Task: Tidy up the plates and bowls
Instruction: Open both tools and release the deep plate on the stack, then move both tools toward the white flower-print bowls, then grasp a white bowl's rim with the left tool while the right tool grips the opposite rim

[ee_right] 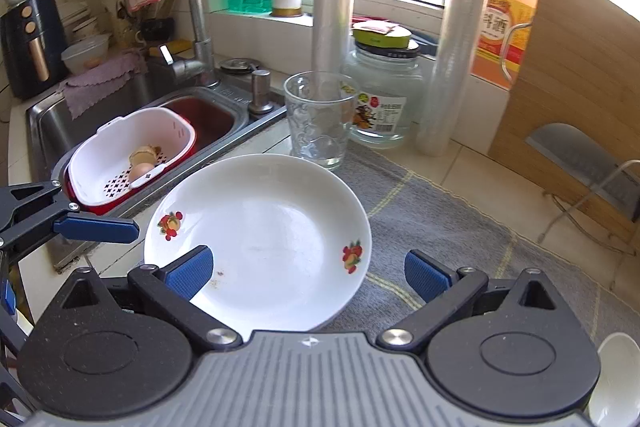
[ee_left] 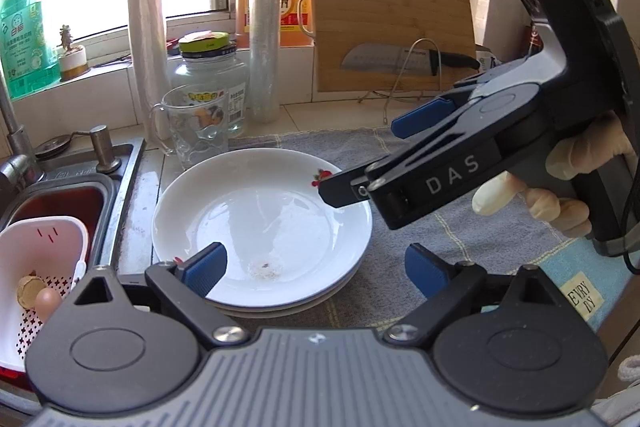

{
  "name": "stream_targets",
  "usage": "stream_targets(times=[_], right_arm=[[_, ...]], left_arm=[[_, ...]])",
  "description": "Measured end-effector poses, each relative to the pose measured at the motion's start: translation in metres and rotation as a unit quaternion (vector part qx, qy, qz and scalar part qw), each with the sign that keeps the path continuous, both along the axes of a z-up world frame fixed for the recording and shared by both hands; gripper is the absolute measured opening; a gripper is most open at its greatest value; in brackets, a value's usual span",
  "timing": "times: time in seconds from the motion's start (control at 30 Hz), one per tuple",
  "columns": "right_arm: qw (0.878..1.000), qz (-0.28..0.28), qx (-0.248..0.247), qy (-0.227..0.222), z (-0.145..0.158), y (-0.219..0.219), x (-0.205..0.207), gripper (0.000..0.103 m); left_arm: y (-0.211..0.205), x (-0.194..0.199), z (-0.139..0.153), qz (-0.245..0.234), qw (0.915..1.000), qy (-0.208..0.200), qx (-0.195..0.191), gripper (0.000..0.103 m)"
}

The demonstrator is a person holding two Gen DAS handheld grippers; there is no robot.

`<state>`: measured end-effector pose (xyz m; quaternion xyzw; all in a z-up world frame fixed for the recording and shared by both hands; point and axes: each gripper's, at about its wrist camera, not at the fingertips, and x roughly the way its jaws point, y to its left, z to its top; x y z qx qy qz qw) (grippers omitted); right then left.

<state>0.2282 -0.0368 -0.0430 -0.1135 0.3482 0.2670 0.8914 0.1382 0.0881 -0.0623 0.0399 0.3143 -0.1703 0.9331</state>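
A short stack of white plates (ee_left: 260,219) with small fruit prints on the rim lies on a grey towel (ee_left: 440,235) beside the sink. My left gripper (ee_left: 316,271) is open at the stack's near edge. Its left pad is over the top plate's rim and its right pad is over the towel. My right gripper (ee_left: 376,155), held by a gloved hand, reaches in from the right, open, with its lower finger over the plate's far-right rim. In the right wrist view the top plate (ee_right: 260,235) lies ahead of the open right gripper (ee_right: 308,273), which holds nothing.
The steel sink (ee_right: 60,131) holds a white-and-red basket (ee_right: 132,151) with an egg. A glass mug (ee_right: 320,119), a jar (ee_right: 384,99) and two film rolls stand behind the plates. A cutting board (ee_left: 392,27) with a knife leans on the wall. A white dish (ee_right: 616,379) shows at the bottom right.
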Motion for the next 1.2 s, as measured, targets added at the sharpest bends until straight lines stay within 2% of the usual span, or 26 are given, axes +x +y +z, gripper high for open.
stream_targets(times=[0.17, 0.3, 0.47, 0.57, 0.63, 0.97, 1.2], right_arm=[[0.997, -0.075, -0.003, -0.011, 0.003, -0.036, -0.015, 0.103], [0.991, -0.133, -0.007, -0.013, 0.002, -0.071, -0.030, 0.103], [0.981, -0.190, -0.010, -0.026, 0.003, -0.122, -0.057, 0.103], [0.977, -0.211, -0.012, -0.031, 0.004, -0.158, -0.073, 0.103], [0.973, -0.226, -0.012, -0.034, 0.005, -0.184, -0.082, 0.103], [0.966, -0.259, -0.004, -0.020, -0.006, -0.288, -0.103, 0.103], [0.965, -0.254, 0.057, 0.017, -0.029, -0.334, -0.103, 0.103]], left_arm=[[-0.018, 0.004, 0.000, -0.060, 0.9982, 0.002, 0.005, 0.096], [-0.042, 0.009, -0.001, -0.112, 0.9936, 0.002, 0.007, 0.096], [-0.088, 0.008, -0.006, -0.176, 0.9844, 0.001, 0.005, 0.096], [-0.120, 0.005, -0.010, -0.196, 0.9806, -0.002, 0.012, 0.096], [-0.140, 0.001, -0.010, -0.206, 0.9786, -0.001, 0.001, 0.096], [-0.239, -0.010, -0.027, -0.241, 0.9705, 0.001, -0.011, 0.096], [-0.292, -0.014, -0.045, -0.256, 0.9667, -0.009, -0.002, 0.096]])
